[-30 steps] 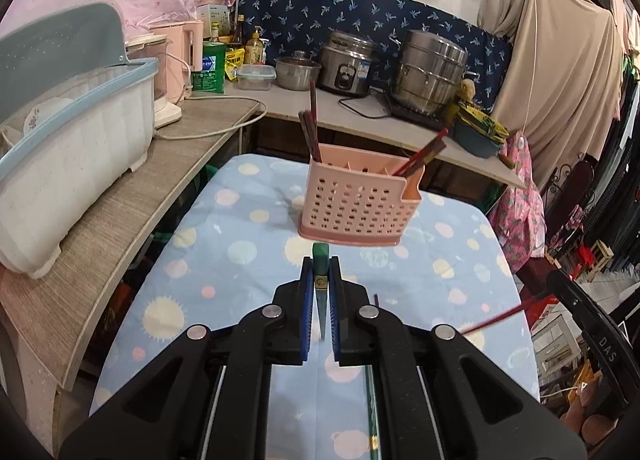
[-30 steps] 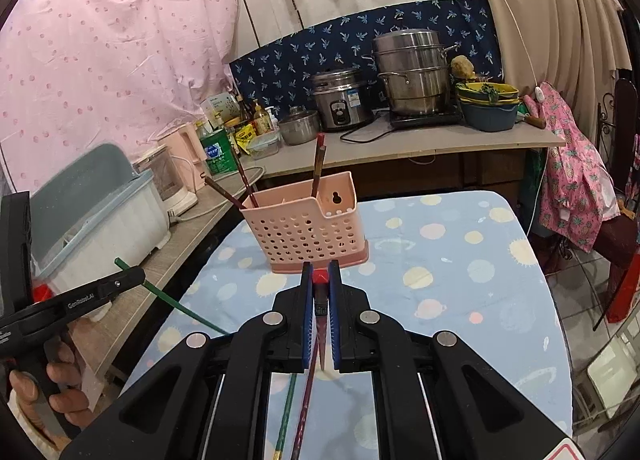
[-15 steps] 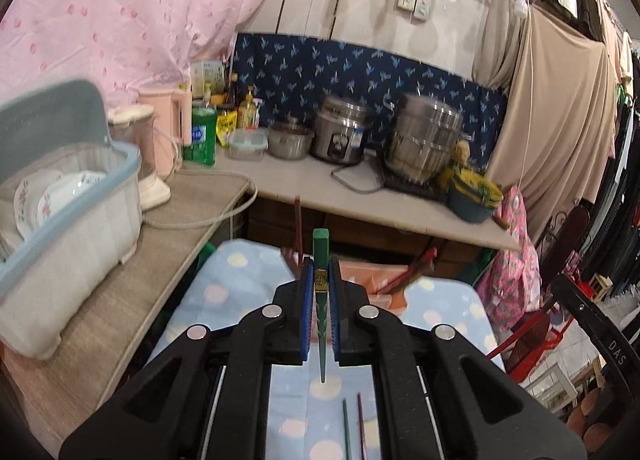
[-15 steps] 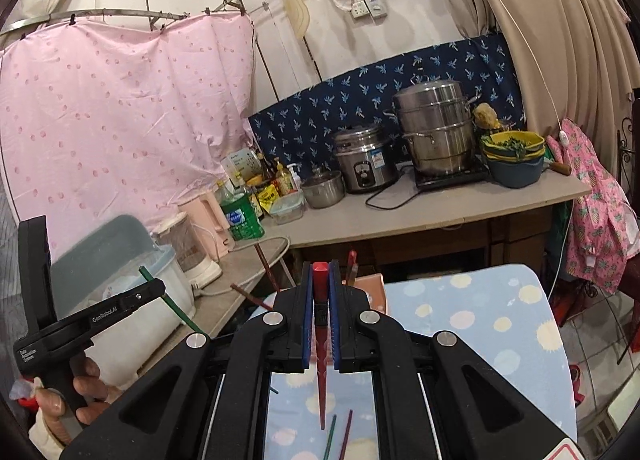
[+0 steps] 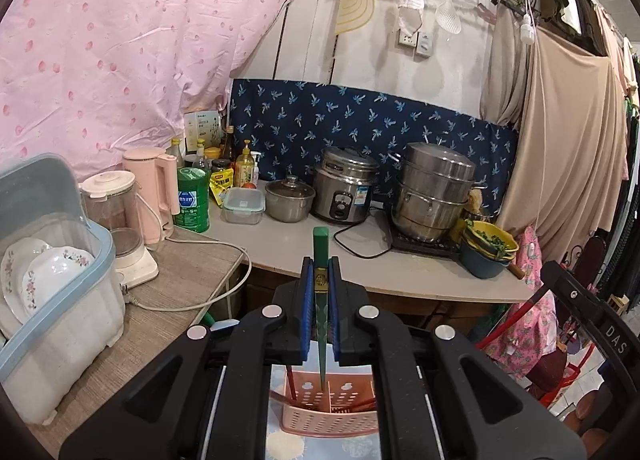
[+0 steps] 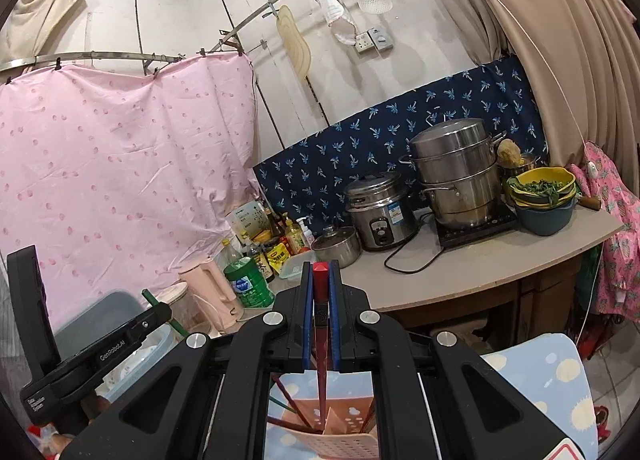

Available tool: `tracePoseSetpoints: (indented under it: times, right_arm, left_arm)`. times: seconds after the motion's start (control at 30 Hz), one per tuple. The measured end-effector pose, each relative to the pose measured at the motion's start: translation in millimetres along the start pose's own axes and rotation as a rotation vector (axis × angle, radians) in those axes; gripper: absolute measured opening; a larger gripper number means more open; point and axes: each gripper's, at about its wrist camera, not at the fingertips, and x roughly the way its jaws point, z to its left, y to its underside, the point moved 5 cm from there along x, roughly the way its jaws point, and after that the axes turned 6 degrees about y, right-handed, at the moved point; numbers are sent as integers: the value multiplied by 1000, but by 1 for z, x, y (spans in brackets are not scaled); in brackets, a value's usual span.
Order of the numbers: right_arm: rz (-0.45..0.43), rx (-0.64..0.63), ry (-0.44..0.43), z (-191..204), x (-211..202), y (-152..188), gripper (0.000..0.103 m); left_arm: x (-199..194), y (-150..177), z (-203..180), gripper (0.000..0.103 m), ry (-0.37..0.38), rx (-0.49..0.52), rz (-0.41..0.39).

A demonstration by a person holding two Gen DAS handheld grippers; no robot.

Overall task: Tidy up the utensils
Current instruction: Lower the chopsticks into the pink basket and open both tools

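Observation:
My left gripper [image 5: 320,280] is shut on a green chopstick [image 5: 320,256] that hangs tip-down just above the pink perforated utensil caddy [image 5: 328,418]. My right gripper [image 6: 320,288] is shut on a red chopstick [image 6: 320,340], whose tip reaches down to the caddy [image 6: 348,444] below. The caddy stands on the dotted blue tablecloth [image 6: 536,384] and holds several dark red chopsticks [image 6: 286,392]. The left gripper's body [image 6: 96,356] with its green chopstick shows at the left in the right wrist view. The right gripper's body [image 5: 592,324] with its red chopstick shows at the right in the left wrist view.
A dish rack with plates [image 5: 52,292] sits on the wooden counter at left, beside a blender [image 5: 120,219] and pink kettle [image 5: 154,187]. A rice cooker [image 5: 346,187], steamer pots [image 5: 434,195] and bowls [image 5: 488,252] stand on the back counter. Cloth hangs at right.
Both grippers have risen with their chopsticks from low over the table to above the caddy. The chopsticks now hang upright over it, and the caddy has dropped to the bottom of both views.

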Motion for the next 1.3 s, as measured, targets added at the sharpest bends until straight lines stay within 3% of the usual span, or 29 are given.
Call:
tracePoseSetpoints:
  times: [0.37,0.7,0.87,1.03,1.3]
  right_arm:
    - [113,-17,47,-16,59,42,7]
    - [184,-43,74,-24,79,73,7]
    - [180,-43,83,-27,78,73,11]
    - [165,-52,75,-25,71,68,18]
    - [138,-87,59,-16,46,69,21]
  left_arm:
    - [45,33,11,7,-12,-12,94]
    - [67,60,15,8,-11,-31,170]
    - [67,64,13,9,-19,-22,162]
    - [66,65,14,37,-27,-29,158]
    - [54,71,14,37,-30,-23,153]
